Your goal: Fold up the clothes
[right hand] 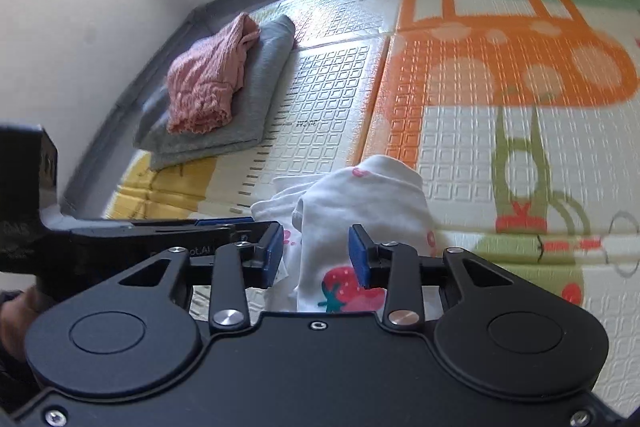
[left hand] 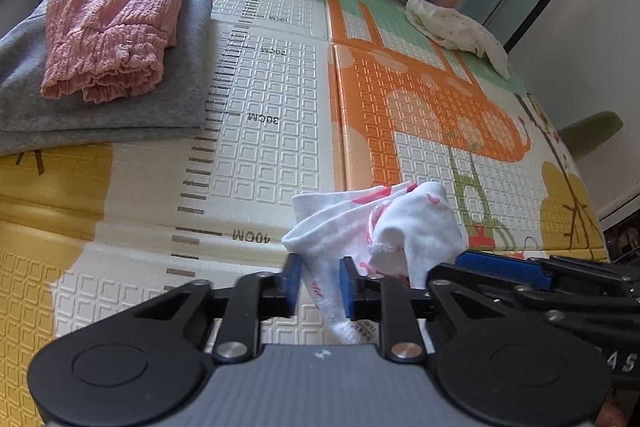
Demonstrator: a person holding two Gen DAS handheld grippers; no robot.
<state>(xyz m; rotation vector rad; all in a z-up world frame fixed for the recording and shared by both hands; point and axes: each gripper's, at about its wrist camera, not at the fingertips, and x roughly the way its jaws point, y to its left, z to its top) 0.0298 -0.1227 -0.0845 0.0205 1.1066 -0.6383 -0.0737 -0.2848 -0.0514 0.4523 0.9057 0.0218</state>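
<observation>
My left claw point(left hand: 319, 285) pinches the white strawberry-print garment point(left hand: 380, 231), bunched on the near play mat point(left hand: 256, 155); my right claw point(right hand: 316, 253) stands spread around it. Next: spread it flat.

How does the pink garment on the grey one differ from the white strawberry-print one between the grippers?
The pink garment is folded and lies flat on the grey garment; the white garment is bunched and crumpled.
The pink garment is plain and crinkled in texture; the white garment is smooth, with red prints.
The pink garment lies apart from both grippers; the white garment sits between their fingers.
Both rest over the play mat.
</observation>
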